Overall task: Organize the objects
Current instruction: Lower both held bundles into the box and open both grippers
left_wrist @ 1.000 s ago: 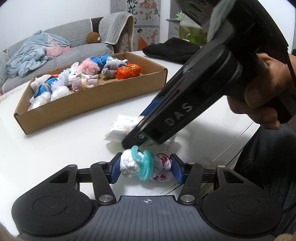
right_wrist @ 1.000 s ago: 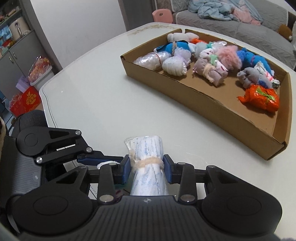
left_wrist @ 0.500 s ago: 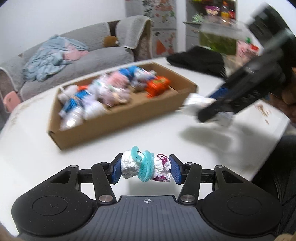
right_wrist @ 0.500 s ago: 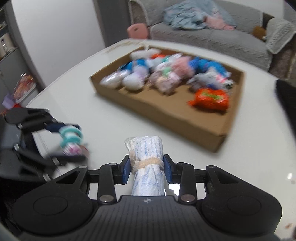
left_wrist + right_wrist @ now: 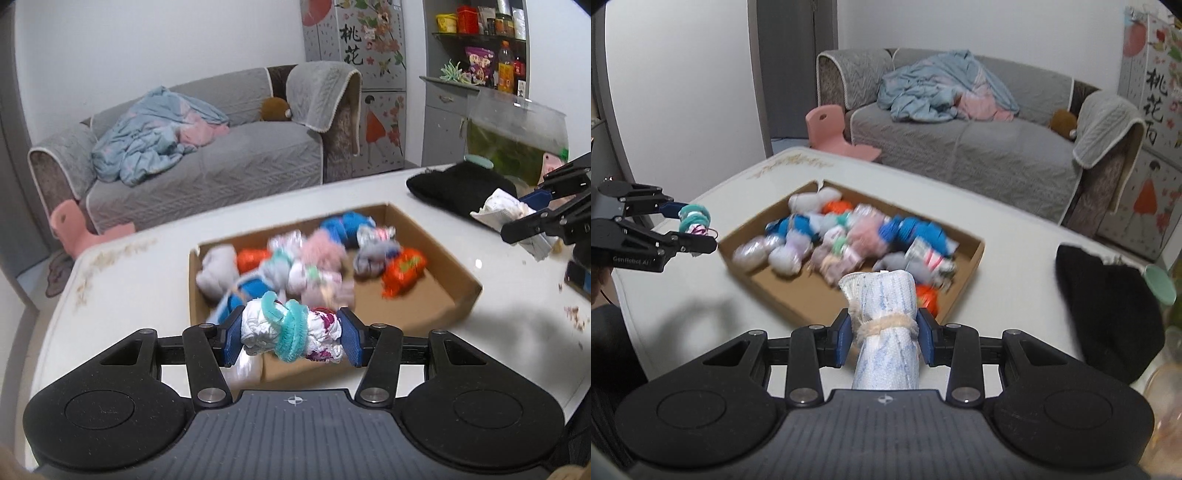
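The left gripper (image 5: 291, 334) is held above the white desk (image 5: 140, 266), angled down toward the near edge of the cardboard box (image 5: 458, 291). Its blue pads clamp a small white bundle (image 5: 258, 326) crosswise, by its two ends, with a teal fuzzy band (image 5: 291, 332) wrapped around the middle. In the right wrist view this gripper (image 5: 696, 227) reaches in from the left edge, clear of the desk surface, just beside the box's left corner.

The right gripper (image 5: 882, 334) also tilts downward, over the box's near wall. Its jaws are nearly closed on a rolled white-and-blue cloth (image 5: 882, 314) tied with a cream band (image 5: 886, 325); the roll stands lengthwise between the pads, its lower end hidden behind the gripper body.

The rolled bundles inside the box (image 5: 857, 240) are motion-blurred, so their count and patterns are unclear. A black cloth (image 5: 1108, 306) lies on the desk to the right of the box, partly cut off. Almost nothing of the person's hands shows.
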### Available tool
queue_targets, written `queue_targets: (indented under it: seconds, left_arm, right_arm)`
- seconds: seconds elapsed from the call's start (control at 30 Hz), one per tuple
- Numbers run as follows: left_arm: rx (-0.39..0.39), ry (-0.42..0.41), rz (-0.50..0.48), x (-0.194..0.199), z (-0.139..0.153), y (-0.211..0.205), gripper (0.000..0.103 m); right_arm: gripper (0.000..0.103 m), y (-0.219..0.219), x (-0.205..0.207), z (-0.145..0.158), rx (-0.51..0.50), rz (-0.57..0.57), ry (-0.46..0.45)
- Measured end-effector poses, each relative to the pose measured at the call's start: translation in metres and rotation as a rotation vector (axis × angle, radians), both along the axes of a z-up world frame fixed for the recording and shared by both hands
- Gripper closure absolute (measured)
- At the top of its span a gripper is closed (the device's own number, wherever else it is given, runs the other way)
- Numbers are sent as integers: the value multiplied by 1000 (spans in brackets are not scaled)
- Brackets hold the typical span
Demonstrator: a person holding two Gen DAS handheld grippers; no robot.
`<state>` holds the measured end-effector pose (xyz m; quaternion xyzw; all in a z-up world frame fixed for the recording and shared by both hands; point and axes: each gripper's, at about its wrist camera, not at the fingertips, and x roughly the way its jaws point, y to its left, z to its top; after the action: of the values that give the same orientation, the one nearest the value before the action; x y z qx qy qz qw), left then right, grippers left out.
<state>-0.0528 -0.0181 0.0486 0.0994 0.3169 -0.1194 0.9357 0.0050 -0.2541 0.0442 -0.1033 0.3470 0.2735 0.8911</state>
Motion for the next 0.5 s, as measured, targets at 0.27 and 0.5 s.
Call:
queue_targets:
  seconds: [0.27, 0.5]
  left_arm:
    - [-13, 17, -34, 51, 21, -22, 44]
    - [6, 72, -55, 80, 2, -40, 44]
  right_arm:
    - [70, 10, 32, 12, 4, 30, -21]
    - [70, 27, 48, 0, -7, 70, 10]
